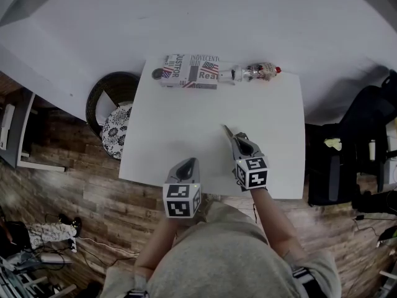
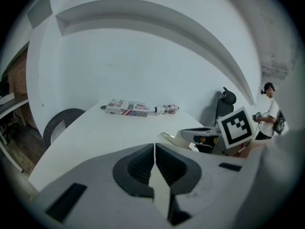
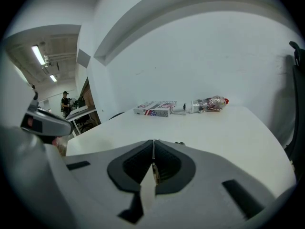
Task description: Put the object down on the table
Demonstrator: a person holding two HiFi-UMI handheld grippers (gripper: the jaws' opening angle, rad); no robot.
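right gripper: jaws seem to pinch a thin brownish object, low over the white tabletop | left gripper: jaws together, empty | tip: lower slowly, open only when it touches

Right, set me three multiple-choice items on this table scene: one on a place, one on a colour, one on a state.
1. Where on the white table does the flag-printed cardboard box lie? A far edge B near edge C centre
2. Cap colour of the clear plastic bottle? A blue B red C green
3. How do the jaws of the left gripper stand? A wide apart B on the box C together
Answers: A, the head view shows it at the far edge; B, its end shows red; C, no gap shows between them.
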